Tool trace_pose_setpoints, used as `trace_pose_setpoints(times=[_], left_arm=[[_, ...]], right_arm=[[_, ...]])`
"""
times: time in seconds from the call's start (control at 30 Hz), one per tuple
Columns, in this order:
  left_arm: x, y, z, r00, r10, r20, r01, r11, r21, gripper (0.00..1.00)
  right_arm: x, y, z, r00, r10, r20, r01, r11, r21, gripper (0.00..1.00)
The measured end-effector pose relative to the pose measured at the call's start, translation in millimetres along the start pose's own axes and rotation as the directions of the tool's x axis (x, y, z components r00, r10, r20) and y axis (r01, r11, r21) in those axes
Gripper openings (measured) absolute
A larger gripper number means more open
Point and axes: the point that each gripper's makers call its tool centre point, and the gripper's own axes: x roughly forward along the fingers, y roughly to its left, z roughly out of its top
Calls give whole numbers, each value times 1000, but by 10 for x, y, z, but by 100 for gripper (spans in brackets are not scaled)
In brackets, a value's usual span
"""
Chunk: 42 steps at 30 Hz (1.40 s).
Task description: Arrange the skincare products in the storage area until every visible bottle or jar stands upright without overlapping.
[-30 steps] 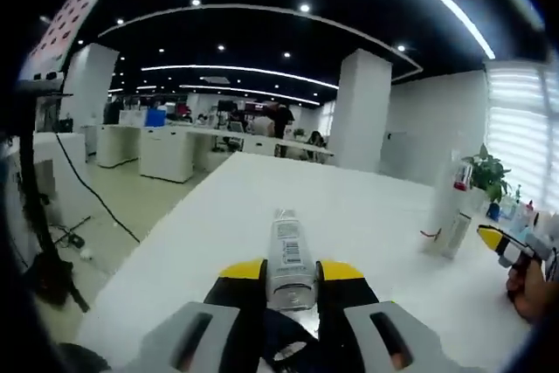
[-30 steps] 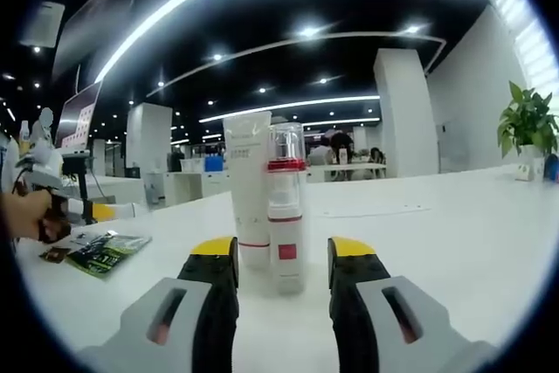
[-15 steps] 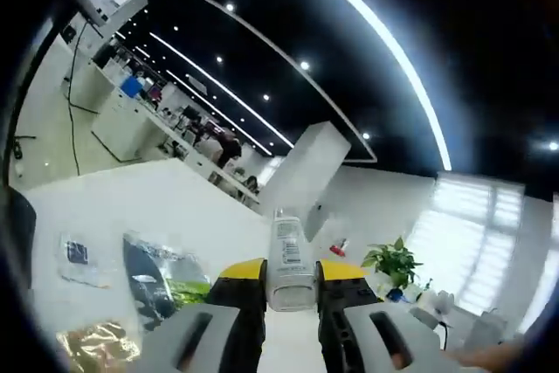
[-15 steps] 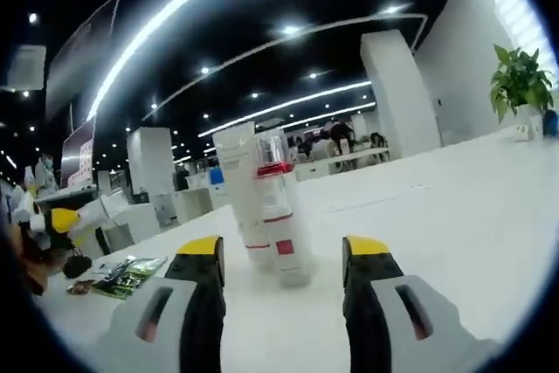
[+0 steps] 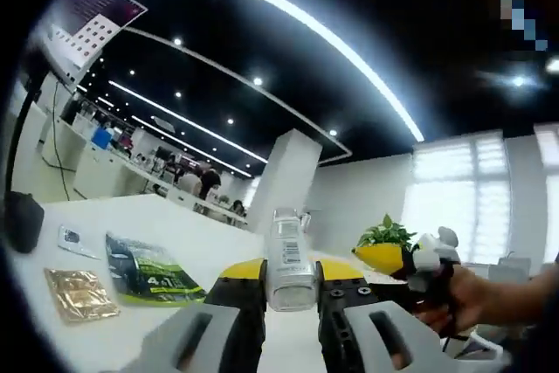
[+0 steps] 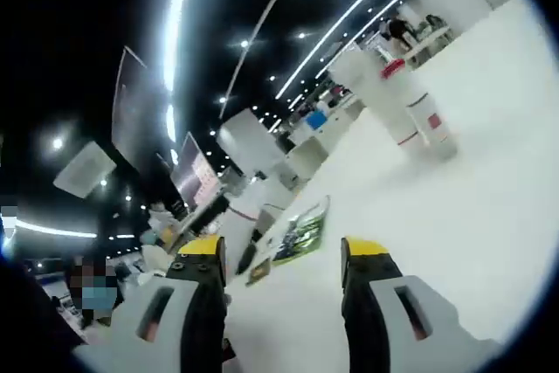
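Silver tube (image 5: 288, 255) clamped in left tongs (image 5: 291, 281); right tongs (image 6: 281, 259) empty

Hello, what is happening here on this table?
A person is tidying skincare products with two hand-held grippers. The left gripper is shut on a small bottle, held above the white table. The right gripper is open with nothing between its jaws. A tube and a red-capped bottle stand together; sachets lie flat.

A silver tube (image 5: 290, 261) with a barcode label sticks up between the left gripper's (image 5: 291, 284) jaws, above the white table (image 5: 166, 321). On that table a red-capped bottle (image 6: 417, 102) stands just beside a white tube (image 6: 374, 93), possibly touching.
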Motion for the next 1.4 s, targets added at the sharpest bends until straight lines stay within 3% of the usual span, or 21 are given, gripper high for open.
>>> trace_pose_setpoints(times=[0.13, 0.17, 0.33, 0.5, 0.6, 0.7, 0.77, 0.9, 0.97, 1.03, 1.1, 1.17, 1.23, 1.33, 1.4], left_arm=[[-61, -163, -139, 1000, -26, -12, 27, 998, 59, 20], [-74, -238, -142, 998, -56, 0, 56, 994, 99, 20], [-104, -360, -236, 997, -80, -21, 82, 981, 176, 20], [-128, -459, -238, 992, -124, -22, 125, 963, 240, 20], [-154, -515, -271, 989, -143, -28, 145, 947, 288, 20], [-166, -552, -253, 986, -163, -19, 161, 940, 301, 20], [-164, -556, -263, 986, -165, -21, 163, 937, 309, 21], [-156, -581, -328, 982, -184, -37, 187, 936, 298, 21], [-128, -631, -410, 975, -216, -61, 224, 932, 284, 22], [-131, -668, -487, 961, -254, -105, 271, 940, 208, 23], [-174, -701, -510, 940, -316, -127, 330, 938, 106, 24], [-190, -704, -385, 938, -342, -59, 345, 938, 45, 29], [-211, -691, -322, 936, -352, -22, 352, 936, 7, 37], [-255, -761, -415, 912, -403, -71, 403, 915, -21, 37], [-265, -863, -455, 892, -444, -90, 442, 896, -37, 37]], right_arm=[[50, 224, -57, 997, 61, -43, -59, 997, 41, 58], [59, 245, -68, 997, 66, -46, -64, 997, 53, 58], [73, 250, -242, 990, 57, -128, -52, 998, 46, 47], [34, 260, -227, 991, 53, -119, -49, 998, 34, 31], [19, 236, -158, 994, 40, -100, -37, 999, 26, 31], [-23, 199, -39, 997, 23, -70, -22, 1000, 14, 23], [-8, 211, -46, 996, 40, -82, -37, 999, 35, 21], [-87, 353, -10, 985, 146, -97, -149, 989, -23, 18], [-119, 333, -13, 984, 142, -112, -148, 987, -54, 18], [-156, 375, -30, 973, 176, -149, -193, 976, -105, 17], [-209, 390, -29, 967, 176, -184, -215, 951, -220, 17], [-264, 308, -63, 968, 110, -224, -183, 923, -338, 17], [-296, 335, -110, 955, 140, -260, -224, 918, -327, 17], [-375, 429, -130, 927, 202, -317, -309, 889, -337, 17], [-434, 610, -162, 889, 285, -358, -409, 846, -342, 17]])
